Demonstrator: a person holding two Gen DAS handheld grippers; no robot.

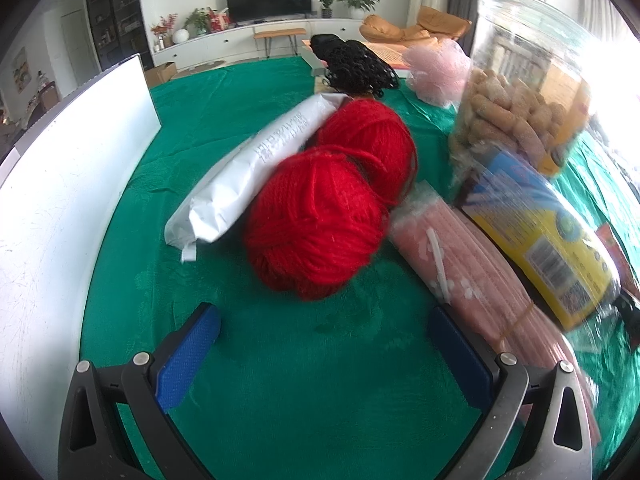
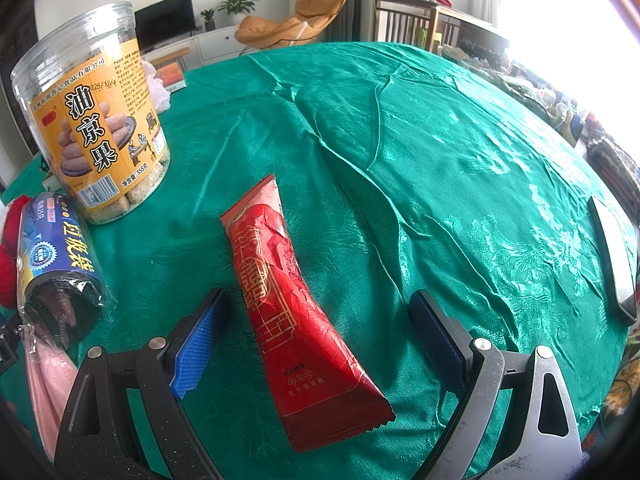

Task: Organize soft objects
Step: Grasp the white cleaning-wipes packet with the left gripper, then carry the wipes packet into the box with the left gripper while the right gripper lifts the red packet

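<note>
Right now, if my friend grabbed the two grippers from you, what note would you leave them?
Left gripper: open, empty, low over the green tablecloth, facing the two red yarn balls, not touching them.
Right gripper: open, its fingers either side of the red packet, which lies flat on the cloth; not gripped yet.
Around the yarn: white pouch leaning against it on the left, pink bundle on the right, black netting and pink pouf behind. Snack jar and blue roll stand by.
Done: nothing looks sorted yet.
Left: gather the soft things together.
</note>
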